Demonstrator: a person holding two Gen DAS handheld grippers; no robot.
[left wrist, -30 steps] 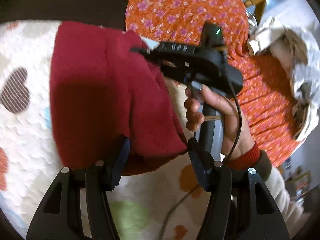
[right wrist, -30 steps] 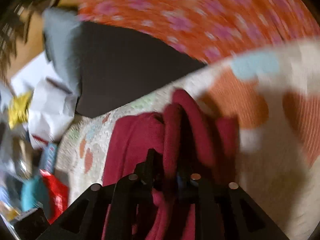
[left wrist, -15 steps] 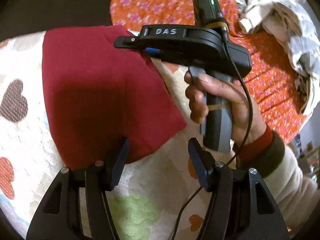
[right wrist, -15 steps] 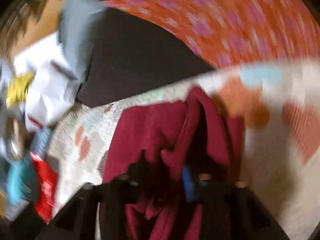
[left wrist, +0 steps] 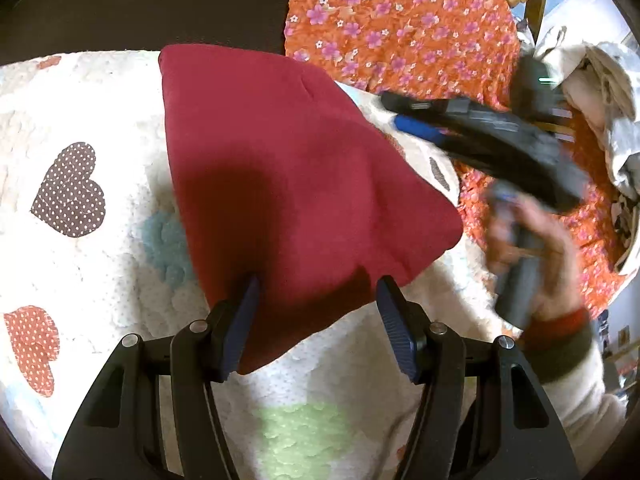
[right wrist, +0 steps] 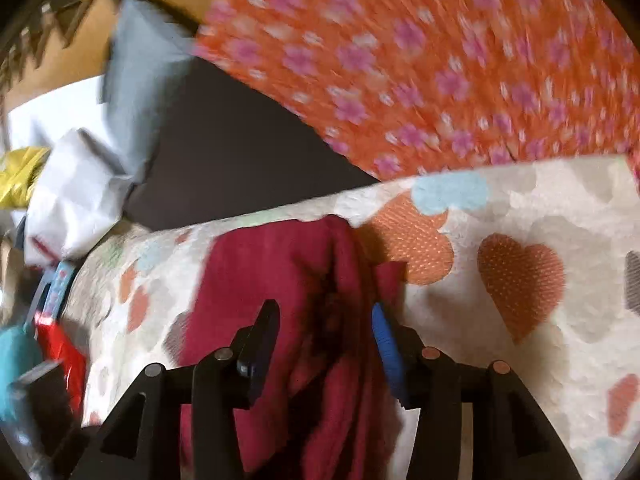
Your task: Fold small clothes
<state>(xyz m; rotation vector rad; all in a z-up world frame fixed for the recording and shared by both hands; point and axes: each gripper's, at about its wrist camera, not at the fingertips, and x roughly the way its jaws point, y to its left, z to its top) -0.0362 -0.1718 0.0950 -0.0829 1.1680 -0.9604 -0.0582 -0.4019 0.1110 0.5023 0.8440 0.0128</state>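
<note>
Your left claw (left wrist: 316, 320) hangs released over the dark red garment (left wrist: 288, 184) on the heart-print quilt (left wrist: 80, 264). The right claw (right wrist: 324, 344) is released too. The garment looks soft, light and floppy, so pinch a folded edge.

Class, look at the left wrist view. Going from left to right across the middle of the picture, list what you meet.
Brown heart patch → blue patch → red cloth → right claw → orange flowered fabric → pale bundle.
</note>
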